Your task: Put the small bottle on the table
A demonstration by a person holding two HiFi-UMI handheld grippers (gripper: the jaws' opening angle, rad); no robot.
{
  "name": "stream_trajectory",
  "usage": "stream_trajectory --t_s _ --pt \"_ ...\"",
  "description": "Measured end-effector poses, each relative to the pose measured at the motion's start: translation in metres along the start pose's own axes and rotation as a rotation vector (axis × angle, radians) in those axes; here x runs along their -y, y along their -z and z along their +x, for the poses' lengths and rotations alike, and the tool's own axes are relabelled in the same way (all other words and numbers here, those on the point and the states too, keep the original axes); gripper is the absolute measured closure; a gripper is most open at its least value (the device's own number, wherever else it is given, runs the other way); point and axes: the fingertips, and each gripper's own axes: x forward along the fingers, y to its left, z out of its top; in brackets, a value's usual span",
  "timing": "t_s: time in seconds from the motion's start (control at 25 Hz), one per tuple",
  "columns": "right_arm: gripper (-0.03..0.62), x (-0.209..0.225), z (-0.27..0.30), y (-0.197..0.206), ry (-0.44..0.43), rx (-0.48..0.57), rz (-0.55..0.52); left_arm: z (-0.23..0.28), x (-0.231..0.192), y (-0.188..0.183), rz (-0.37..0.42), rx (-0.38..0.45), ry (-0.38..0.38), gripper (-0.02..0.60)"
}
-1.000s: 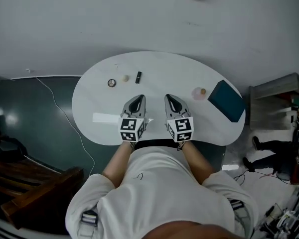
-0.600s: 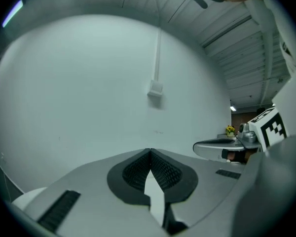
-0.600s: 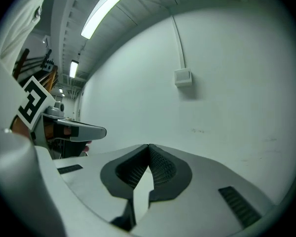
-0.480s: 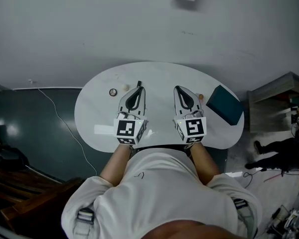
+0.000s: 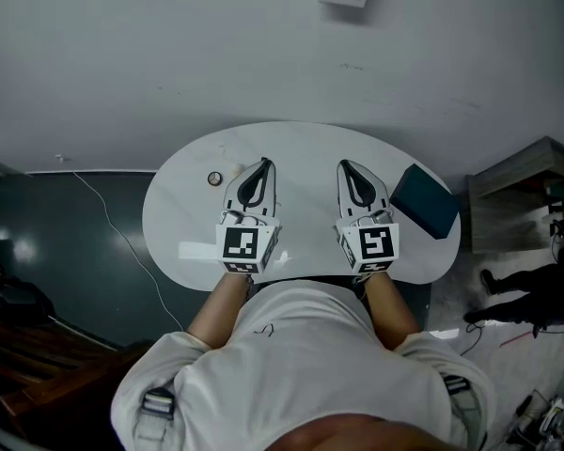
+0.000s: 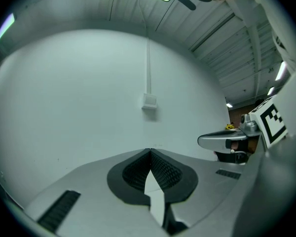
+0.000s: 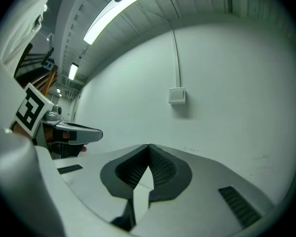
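Both have pushed further out over the table (image 5: pixel 301 144): left gripper (image 5: pixel 262 163) and right gripper (image 5: pixel 347 165) pinched closed, empty. The small bottle, mid-table before, now hides behind the left gripper.

Head view looks down on table (image 5: pixel 301 148); gripper views face wall (image 6: pixel 79 93).

1. A white, kidney-shaped table (image 5: pixel 301 158) is standing with its far edge towards a pale wall.
2. A small dark-rimmed disc (image 5: pixel 214 178) is lying on the left half of the top, towards the far edge.
3. A white strip (image 5: pixel 195 250) is lying flat near the left front rim, well apart from the disc.
4. A teal box (image 5: pixel 425 200) is sitting at the right end, turned at an angle to the rim.
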Motion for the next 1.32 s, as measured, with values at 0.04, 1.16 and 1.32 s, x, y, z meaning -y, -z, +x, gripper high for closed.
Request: stream_trajectory --t_s 0.04,1.16,1.32 --pt "0.597 0.000 0.000 0.000 0.002 -0.001 0.000 0.000 -0.001 0.001 -0.001 -0.003 -0.002 0.569" --pt "0.597 0.022 0.000 0.028 0.031 -0.040 0.039 0.015 0.013 0.026 -0.037 -0.059 0.025 0.569" --pt "0.597 0.031 0.006 0.027 0.039 -0.029 0.036 0.023 0.011 0.025 -0.033 -0.044 0.020 0.569"
